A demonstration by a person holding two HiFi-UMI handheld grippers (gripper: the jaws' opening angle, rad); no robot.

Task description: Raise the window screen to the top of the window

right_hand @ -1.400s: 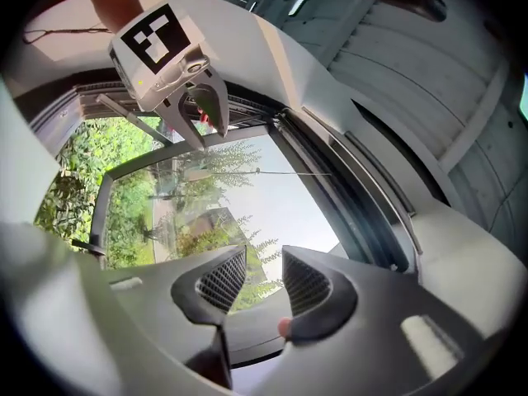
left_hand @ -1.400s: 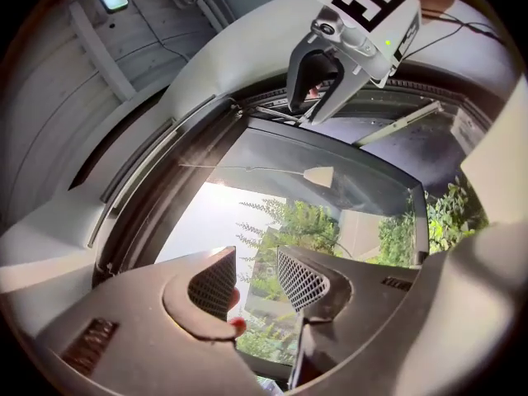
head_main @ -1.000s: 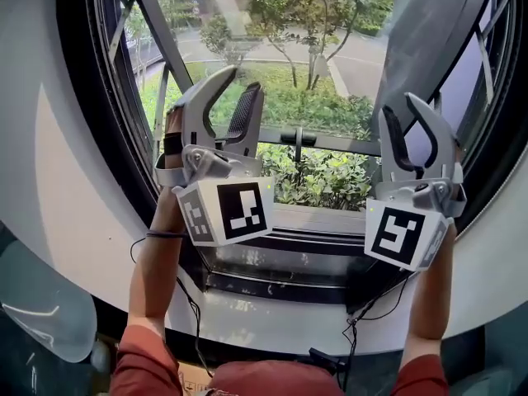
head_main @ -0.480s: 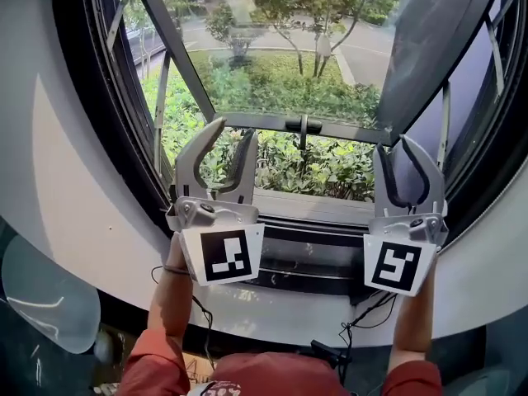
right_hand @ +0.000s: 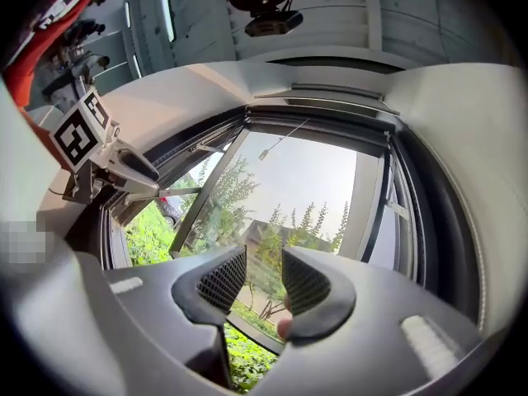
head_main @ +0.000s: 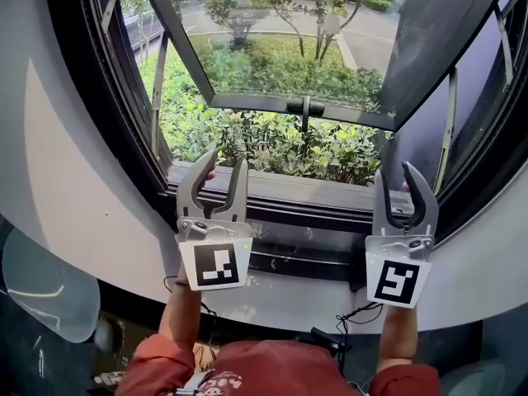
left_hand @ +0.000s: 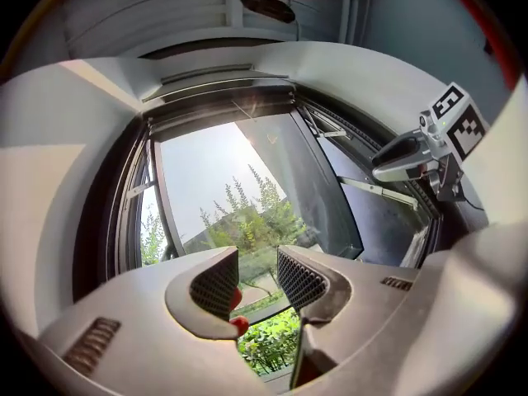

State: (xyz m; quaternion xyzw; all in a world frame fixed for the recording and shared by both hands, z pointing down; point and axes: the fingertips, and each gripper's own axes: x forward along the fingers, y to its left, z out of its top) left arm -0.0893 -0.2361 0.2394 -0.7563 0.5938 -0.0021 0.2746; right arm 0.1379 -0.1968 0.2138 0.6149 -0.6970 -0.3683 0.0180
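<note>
Both claws are low, at the bottom edge of the window, and tilted upward.

- Left claw (head_main: 225, 159): over the left end of the sill (head_main: 289, 190). Its jaws stand well apart and the pads grip nothing. Through the gap I see only trees and sky.
- Right claw (head_main: 396, 172): near the sill's right end, level with the left one. Its jaws are parted a little less and are also empty.

Window screen: no mesh shows anywhere across the opening. The plants below and the swung-out glass pane (head_main: 289, 48) both read clear.
- A dark bar (right_hand: 326, 118) runs along the top edge of the frame, and a thin cord (right_hand: 285, 141) hangs slanting from it.
- I judge this bar to be the screen, gathered at the top already, though I cannot see the mesh itself.

The relation that matters for the next move:
- The screen lies straight above both claws, at the far edge of the frame from where they are.
- Its long axis runs side to side across the top edge, from 1 upper corner to the other.
- The 2 claws sit about evenly below it, so neither looks nearer.
- The cord hangs somewhere near the middle. I cannot tell which claw it favours.

My judgement is that nothing is left to lift. If the bar needs seating, the reach is upward with both claws spread along it.
</note>
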